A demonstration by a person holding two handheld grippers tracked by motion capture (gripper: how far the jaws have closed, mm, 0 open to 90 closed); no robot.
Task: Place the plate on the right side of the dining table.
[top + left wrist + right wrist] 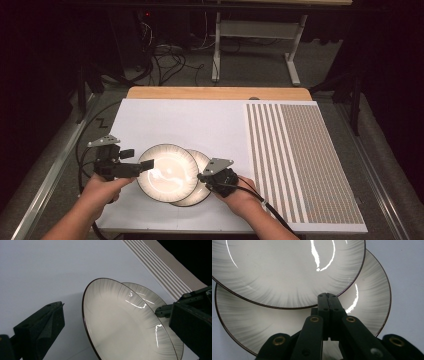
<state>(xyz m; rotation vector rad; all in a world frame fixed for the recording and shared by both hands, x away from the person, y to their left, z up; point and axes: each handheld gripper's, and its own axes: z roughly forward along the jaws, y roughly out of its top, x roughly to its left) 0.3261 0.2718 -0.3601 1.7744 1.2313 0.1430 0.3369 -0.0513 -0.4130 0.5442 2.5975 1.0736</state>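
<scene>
Stacking approx. half done: glossy round upper plate (pixel 168 172), dark-rimmed w/ radial grey streaks, overlaps lower plate (pixel 200 192) toward 10 o'clock, not yet centred; left gripper (pixel 142 164) jaws released astride upper rim at 9 o'clock, right gripper (pixel 201 177) clenched, nothing visibly pinched, at 3 o'clock.

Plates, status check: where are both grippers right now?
Right gripper shut, tips at upper plate's rim, above lower plate. Left gripper open, straddling upper plate's opposite edge, pads not pressing. Upper plate overlaps lower. Nothing in the way.
</scene>
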